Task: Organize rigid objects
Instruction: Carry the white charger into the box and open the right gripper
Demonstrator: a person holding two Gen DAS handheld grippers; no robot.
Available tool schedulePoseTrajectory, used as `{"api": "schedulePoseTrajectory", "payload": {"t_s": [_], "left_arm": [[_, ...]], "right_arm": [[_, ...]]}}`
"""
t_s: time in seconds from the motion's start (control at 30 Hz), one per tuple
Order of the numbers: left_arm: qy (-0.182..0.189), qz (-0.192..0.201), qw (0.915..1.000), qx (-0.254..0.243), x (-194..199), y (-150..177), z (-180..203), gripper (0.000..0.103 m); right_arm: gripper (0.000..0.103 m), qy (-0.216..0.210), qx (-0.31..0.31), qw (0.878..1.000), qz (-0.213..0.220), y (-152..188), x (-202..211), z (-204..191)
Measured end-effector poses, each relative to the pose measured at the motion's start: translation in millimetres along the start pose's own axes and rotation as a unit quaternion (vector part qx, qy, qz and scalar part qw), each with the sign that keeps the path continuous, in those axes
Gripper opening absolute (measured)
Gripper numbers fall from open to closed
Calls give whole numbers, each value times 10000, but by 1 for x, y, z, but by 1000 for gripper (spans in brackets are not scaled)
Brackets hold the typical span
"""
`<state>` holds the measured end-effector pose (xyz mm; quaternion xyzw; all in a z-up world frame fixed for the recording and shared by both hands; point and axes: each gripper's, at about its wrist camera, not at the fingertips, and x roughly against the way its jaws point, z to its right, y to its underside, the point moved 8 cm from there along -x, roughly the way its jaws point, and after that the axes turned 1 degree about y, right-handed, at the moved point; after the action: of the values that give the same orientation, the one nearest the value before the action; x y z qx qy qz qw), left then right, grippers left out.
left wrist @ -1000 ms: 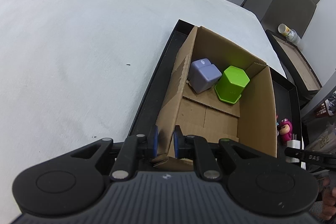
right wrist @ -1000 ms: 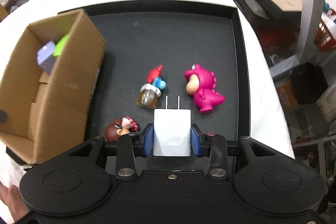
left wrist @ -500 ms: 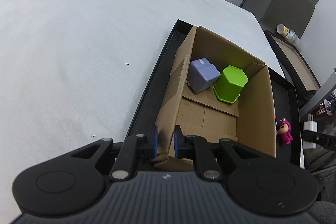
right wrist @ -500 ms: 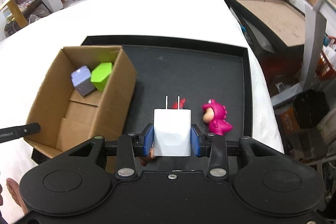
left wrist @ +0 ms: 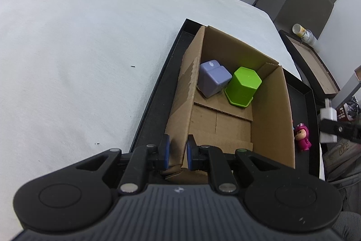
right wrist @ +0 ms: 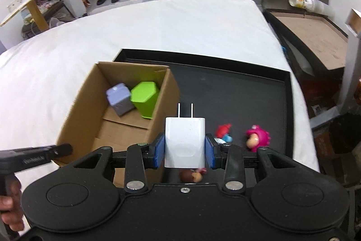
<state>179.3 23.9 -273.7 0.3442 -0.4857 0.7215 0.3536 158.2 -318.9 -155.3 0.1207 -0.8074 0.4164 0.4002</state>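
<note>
An open cardboard box [left wrist: 268,119] [right wrist: 85,105] stands at the left of a black tray [right wrist: 237,87] [left wrist: 158,92]. Inside it lie a lilac block [left wrist: 213,78] [right wrist: 119,98] and a green hexagonal block [left wrist: 243,86] [right wrist: 144,98]. My left gripper [left wrist: 176,154] is shut on the box's near left wall. My right gripper [right wrist: 184,149] is shut on a white plug adapter [right wrist: 185,141] [left wrist: 328,123], prongs forward, held in the air above the tray beside the box's right wall.
On the tray right of the box lie a pink dinosaur figure [right wrist: 257,137] [left wrist: 302,136], a red and blue figure [right wrist: 223,132] and a brown-headed figure [right wrist: 191,175]. The tray sits on a white cloth [left wrist: 79,49]. A second tray with a cup [right wrist: 309,1] stands far right.
My right gripper has risen and moved left with the adapter, closer to the box. The left gripper has kept its hold on the box wall.
</note>
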Motion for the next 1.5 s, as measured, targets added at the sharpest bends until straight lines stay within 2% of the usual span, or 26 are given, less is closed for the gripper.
{"api": "schedulePoseTrajectory", "payload": {"t_s": [0.47, 0.8, 1.3, 1.5], "left_arm": [[90, 16, 9999, -58, 0, 0, 0, 13], [139, 9, 9999, -51, -1, -1, -1, 13], [174, -10, 9998, -50, -2, -2, -2, 13], [132, 4, 9999, -77, -3, -3, 0, 13]], "right_arm": [[37, -384, 216, 9990, 50, -18, -12, -53], [37, -548, 383, 9977, -59, -18, -28, -83], [38, -829, 385, 9953, -321, -11, -40, -111], [43, -815, 260, 9963, -123, -20, -29, -104]]}}
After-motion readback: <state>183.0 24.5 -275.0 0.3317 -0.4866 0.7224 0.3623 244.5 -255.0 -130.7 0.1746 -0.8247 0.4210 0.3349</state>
